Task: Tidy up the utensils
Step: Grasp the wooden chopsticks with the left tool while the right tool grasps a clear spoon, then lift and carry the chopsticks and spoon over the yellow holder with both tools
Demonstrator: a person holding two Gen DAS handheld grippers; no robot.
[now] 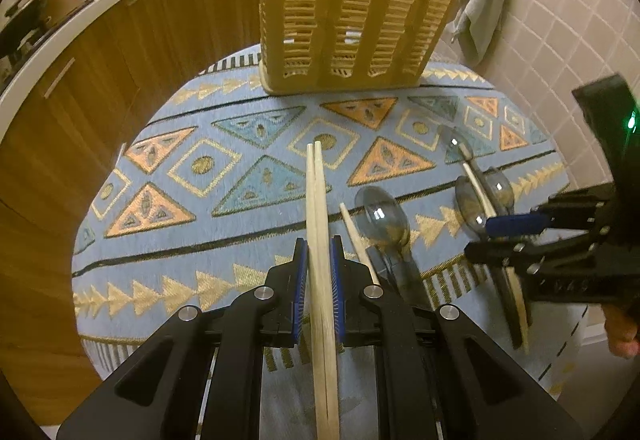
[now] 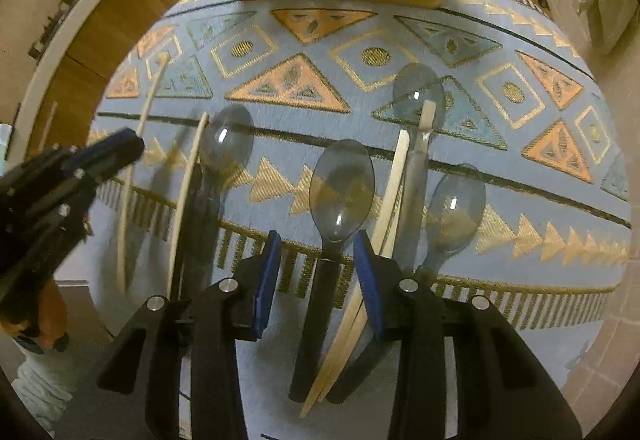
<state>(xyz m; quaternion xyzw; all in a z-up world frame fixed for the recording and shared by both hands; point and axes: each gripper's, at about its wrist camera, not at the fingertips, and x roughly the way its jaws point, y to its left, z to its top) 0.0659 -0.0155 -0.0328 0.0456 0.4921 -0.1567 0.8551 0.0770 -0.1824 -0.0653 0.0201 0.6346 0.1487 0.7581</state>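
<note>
Chopsticks clamped in left gripper — right gripper agape.

Both matte black plastic grippers, left and right, carry ribbed blue finger pads, round silver screws (a green light glows on one).

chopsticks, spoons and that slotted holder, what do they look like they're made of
Chopsticks: pale matte sticks, probably bare wood or bamboo. Spoons: smoky see-through bowls with sharp glints and the cloth pattern showing through, likely glossy plastic; handles look opaque black. Holder: tan with evenly moulded slots, probably matte plastic, though bamboo isn't ruled out.
</note>
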